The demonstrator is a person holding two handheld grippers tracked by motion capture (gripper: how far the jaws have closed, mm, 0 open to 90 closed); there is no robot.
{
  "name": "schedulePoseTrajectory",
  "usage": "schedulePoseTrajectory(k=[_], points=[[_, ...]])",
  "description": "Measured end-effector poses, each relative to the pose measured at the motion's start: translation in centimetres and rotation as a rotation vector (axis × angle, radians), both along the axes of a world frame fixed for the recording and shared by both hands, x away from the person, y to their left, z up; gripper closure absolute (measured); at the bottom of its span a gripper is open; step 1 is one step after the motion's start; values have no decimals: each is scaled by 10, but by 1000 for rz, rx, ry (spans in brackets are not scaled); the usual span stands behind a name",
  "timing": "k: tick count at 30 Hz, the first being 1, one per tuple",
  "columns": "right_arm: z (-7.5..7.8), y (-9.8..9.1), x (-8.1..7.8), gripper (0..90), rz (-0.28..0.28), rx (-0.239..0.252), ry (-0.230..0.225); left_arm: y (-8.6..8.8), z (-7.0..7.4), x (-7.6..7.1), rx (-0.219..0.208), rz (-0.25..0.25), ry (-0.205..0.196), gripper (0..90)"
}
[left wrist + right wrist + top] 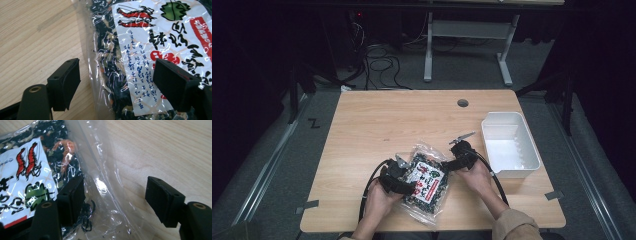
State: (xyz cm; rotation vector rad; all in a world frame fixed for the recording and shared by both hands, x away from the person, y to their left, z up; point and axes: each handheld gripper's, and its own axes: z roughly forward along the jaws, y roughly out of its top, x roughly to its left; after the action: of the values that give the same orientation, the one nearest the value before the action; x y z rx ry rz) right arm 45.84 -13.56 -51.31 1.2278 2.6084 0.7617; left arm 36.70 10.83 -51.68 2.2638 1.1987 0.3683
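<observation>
A clear plastic packet of dark dried seaweed [426, 183] lies flat on the wooden counter [377, 120], near its front edge and between the person's two hands, its white label with red shrimp drawings, a green emblem and black and blue lettering facing up. The left tongs [408, 186] sit at the packet's left edge in the high view, held by the left hand [379, 200]. In the left gripper view the left tongs [116, 82] stand apart, one jaw over bare wood just beside the packet's clear sealed margin and the other over the printed label, so that the packet's edge lies between them; neither pad is seen pressing on it. The right tongs [451, 162] are at the packet's upper right edge, held by the right hand [476, 176], with a black cable trailing back toward the person. In the right gripper view the right tongs [115, 201] are also wide apart: one jaw rests at the dark contents beside the label, the other hangs over bare wood, and the crinkled transparent border of the packet lies in the gap without being pinched. A white plastic bin [528, 150] stands on the counter to the right of the packet, just beyond the right hand.
</observation>
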Motion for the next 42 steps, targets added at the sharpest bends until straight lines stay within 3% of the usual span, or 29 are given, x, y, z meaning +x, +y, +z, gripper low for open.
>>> schedulePoseTrajectory(k=[5, 11, 15, 20, 21, 31, 34, 42], points=[[0, -2, 0, 386, 32, 20, 60, 5, 1, 2, 19, 38, -13, 227], [1, 0, -5, 589, 98, 33, 85, 7, 1, 1, 21, 51, -20, 241], [1, 0, -6, 675, 109, 58, 112, 8, 1, 2, 10, 53, -12, 242], [3, 0, -10, 770, 142, 36, 72, 9, 0, 1, 11, 48, -29, 258], [6, 0, -13, 821, 163, 25, 46, 9, 0, 0, 7, 48, -33, 269], [17, -2, -19, 872, 194, 47, -2, 14, -1, 1, -42, 66, -13, 268], [31, -7, -24, 878, 208, 74, -33, 16, 0, 1, -68, 71, -18, 267], [63, -9, -27, 888, 237, 40, -106, 22, 3, 0, -112, 99, -24, 273]])
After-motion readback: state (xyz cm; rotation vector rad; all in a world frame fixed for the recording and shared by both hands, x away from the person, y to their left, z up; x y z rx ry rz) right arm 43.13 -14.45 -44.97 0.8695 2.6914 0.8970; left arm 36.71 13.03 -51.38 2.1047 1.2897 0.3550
